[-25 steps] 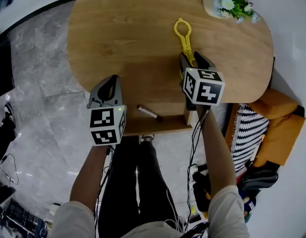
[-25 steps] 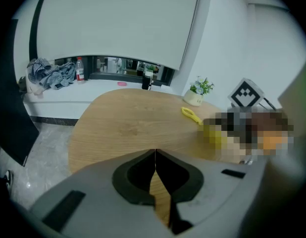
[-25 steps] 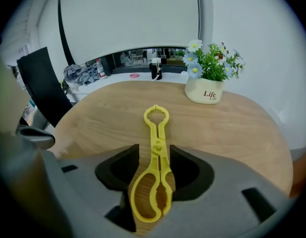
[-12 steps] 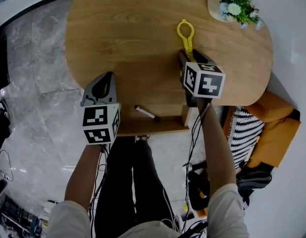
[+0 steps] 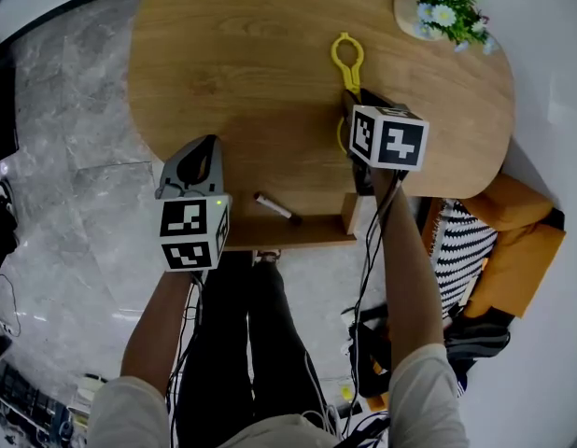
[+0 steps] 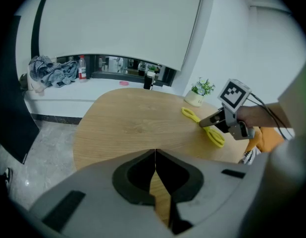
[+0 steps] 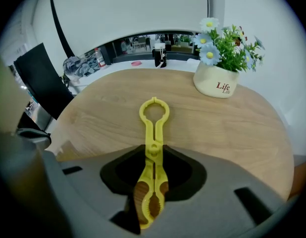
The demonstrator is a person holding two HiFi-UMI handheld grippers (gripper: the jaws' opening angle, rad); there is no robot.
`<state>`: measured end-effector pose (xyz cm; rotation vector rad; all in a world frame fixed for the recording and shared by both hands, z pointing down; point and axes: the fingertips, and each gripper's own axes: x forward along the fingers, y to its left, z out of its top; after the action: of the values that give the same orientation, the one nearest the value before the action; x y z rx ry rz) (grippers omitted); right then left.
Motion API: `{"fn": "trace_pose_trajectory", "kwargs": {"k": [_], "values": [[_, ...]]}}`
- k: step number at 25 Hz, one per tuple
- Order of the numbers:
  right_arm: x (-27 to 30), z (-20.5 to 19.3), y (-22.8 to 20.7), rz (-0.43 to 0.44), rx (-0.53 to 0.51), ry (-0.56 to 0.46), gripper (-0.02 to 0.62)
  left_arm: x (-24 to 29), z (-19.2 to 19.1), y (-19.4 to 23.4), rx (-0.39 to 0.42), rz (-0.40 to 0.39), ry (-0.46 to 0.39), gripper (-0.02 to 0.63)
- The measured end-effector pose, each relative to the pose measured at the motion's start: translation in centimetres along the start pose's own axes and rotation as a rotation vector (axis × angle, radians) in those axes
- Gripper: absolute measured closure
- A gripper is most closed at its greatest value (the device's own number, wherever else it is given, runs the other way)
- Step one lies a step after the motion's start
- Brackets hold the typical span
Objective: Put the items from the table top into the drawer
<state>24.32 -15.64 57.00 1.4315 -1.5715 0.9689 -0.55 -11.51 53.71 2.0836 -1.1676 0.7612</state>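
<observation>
The right gripper (image 7: 152, 157) has just been closing its jaws, and they now stand about half shut on the wide handle end of the yellow tongs (image 7: 154, 118); the pads appear to press on both of its sides. The tongs lie flat on the bench (image 5: 232, 73). Their long axis runs straight out along the line of the jaws, with the ring end farthest from the person and pointing towards the flower pot (image 7: 220, 86) at the far right.

The drawer (image 5: 288, 241) looks pulled out under the near edge of the bench, behind the right gripper's jaws and a little to their left. A dark pen (image 5: 274, 208) lies in it. My reading is that the coming move is a lift and a pull back towards the person, with the tongs carried handle-first.

The left gripper (image 6: 155, 152) has its jaws together with nothing between them. It hovers over the near left edge of the bench, well apart from the tongs, so the right hand is plainly the nearer one.
</observation>
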Motion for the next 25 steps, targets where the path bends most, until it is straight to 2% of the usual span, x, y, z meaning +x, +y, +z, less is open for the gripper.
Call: {"fn": "trace_pose_trajectory", "kwargs": {"k": [5,13,25], "values": [[-1.2,-0.8,0.3,-0.032,-0.049,-0.025,0.494,-1.0,-0.8,-0.3,-0.002,0.014,-0.007,0.595],[-4.0,-3.9,1.3,-0.015,-0.094,-0.043,0.494,-3.5,-2.9,-1.3,-0.032,0.041,-0.021,0.595],[-9.9,-12.1,3.2,0.065,-0.171,-0.061,0.494,-9.1,-8.8,-6.6,-0.064,0.064,-0.036,0.595]]}}
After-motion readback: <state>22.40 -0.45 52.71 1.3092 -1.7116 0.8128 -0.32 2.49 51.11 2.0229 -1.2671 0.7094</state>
